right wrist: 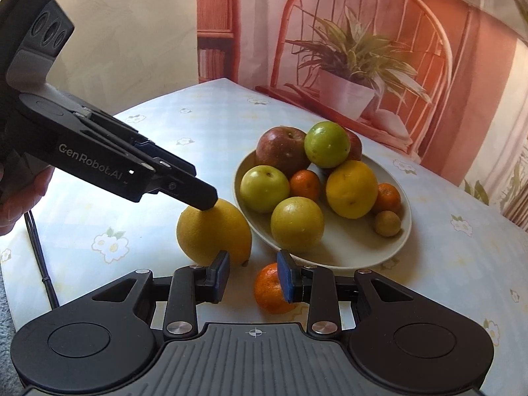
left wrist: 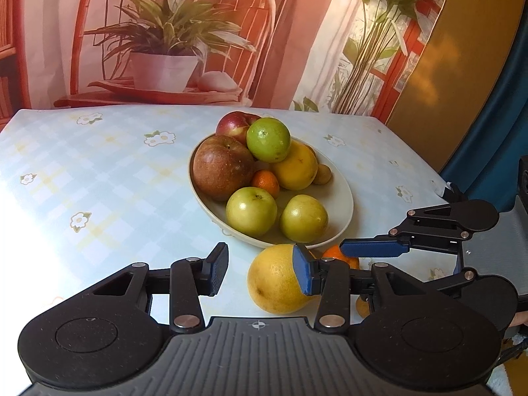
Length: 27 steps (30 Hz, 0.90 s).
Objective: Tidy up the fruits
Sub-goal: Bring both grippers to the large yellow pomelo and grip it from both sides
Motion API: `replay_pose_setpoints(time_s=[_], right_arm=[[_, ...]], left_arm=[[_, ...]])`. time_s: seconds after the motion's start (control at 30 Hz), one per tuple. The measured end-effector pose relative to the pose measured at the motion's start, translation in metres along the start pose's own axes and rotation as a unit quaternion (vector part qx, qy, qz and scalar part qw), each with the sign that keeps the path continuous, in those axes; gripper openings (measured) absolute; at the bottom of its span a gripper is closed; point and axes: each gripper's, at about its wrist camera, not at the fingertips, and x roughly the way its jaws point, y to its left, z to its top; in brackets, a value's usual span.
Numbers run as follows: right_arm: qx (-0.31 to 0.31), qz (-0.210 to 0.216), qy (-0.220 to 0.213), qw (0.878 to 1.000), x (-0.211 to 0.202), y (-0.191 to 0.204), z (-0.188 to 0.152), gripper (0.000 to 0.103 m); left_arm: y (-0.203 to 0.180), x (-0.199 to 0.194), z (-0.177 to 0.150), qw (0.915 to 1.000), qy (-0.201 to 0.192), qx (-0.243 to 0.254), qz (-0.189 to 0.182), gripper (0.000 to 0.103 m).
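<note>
L gripper (left wrist: pixel 260 272) jaws partly apart, nothing pinched. Its R pad sits at the big yellow round citrus (left wrist: pixel 277 280) on the pale floral-check tablecloth (left wrist: pixel 99 181); from R cam one finger tip rests on top of that fruit. Can't tell if it's pressing. R gripper (right wrist: pixel 254 277) jaws narrow, empty; small orange mandarin (right wrist: pixel 269 288) lies on the cloth just behind its R pad, touching or not I can't tell. Both fruits sit just outside the cream oval dish (right wrist: pixel 363 250) w/ apples, citrus & mandarins piled in it.
</note>
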Motion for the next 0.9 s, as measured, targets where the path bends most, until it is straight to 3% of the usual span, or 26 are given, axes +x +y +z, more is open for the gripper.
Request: replay_pose_setpoints(time_s=[0.37, 0.7, 0.9], right_arm=[[-0.028, 0.022, 0.003, 0.999, 0.005, 0.013, 0.007, 0.030], [-0.044, 0.042, -0.005, 0.998, 0.013, 0.026, 0.018, 0.034], [-0.059, 0.039, -0.013, 0.997, 0.017, 0.031, 0.027, 0.033]], left_arm=[[0.009, -0.003, -0.002, 0.9999, -0.002, -0.013, 0.001, 0.046], [0.019, -0.014, -0.006, 0.9996, -0.003, -0.010, 0.025, 0.043], [0.023, -0.018, 0.003, 0.9992, -0.020, -0.034, -0.006, 0.042]])
